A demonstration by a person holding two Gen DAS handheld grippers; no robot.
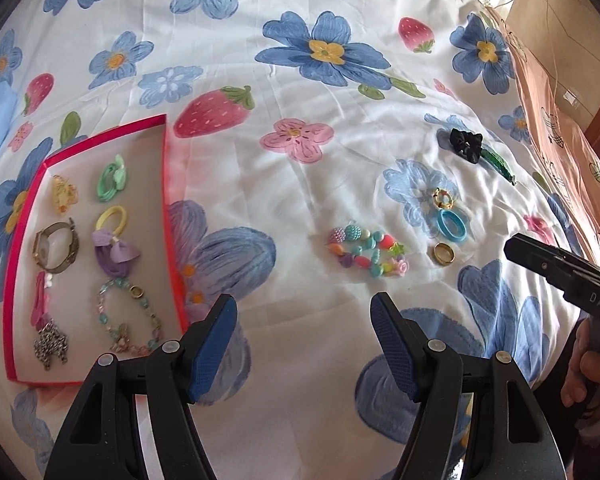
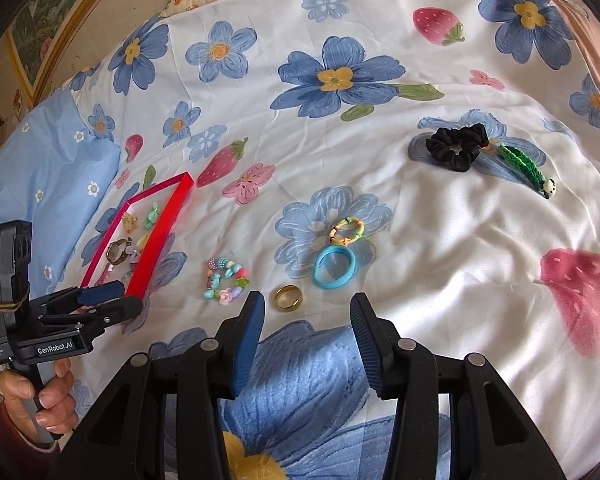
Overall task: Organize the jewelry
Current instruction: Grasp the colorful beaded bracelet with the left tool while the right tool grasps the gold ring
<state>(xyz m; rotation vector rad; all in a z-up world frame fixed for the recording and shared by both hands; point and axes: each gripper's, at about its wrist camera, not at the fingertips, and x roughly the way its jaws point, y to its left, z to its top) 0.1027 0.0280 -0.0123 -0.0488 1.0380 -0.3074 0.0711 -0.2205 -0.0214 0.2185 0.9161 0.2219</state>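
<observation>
White bedding [image 1: 300,184] printed with blue flowers and strawberries fills the left wrist view. On its left lies a red-rimmed tray [image 1: 165,184] holding a watch [image 1: 54,246], a yellow clip [image 1: 64,194], green [image 1: 112,182] and yellow [image 1: 112,218] hair ties, a purple bow [image 1: 114,250], a pink tie [image 1: 40,300], a chain [image 1: 52,344] and a pastel bracelet [image 1: 130,322]. Loose on the sheet to the right sit a beaded bracelet [image 1: 368,252], a gold ring [image 1: 444,254], a blue tie [image 1: 451,226] touching a small multicolour tie [image 1: 443,198], and farther off a black scrunchie [image 1: 466,144] beside a green clip [image 1: 500,164]. The left gripper [image 1: 304,322] hangs above bare sheet, jaws apart with nothing between them. The right gripper's body enters at the right edge.

From the right wrist view, the same bedding spreads out, with a blue pillow [image 2: 52,168] at left. The right gripper [image 2: 308,316] hovers with jaws spread and empty; the ring [image 2: 288,297] lies just beyond its left finger, the blue tie [image 2: 335,267] a little farther. The beads [image 2: 226,282] lie between ring and tray [image 2: 160,228]. The left gripper [image 2: 100,300], held by a hand [image 2: 40,396], is near the tray's closest corner. The scrunchie [image 2: 456,148] and clip [image 2: 526,166] lie well apart at upper right.
</observation>
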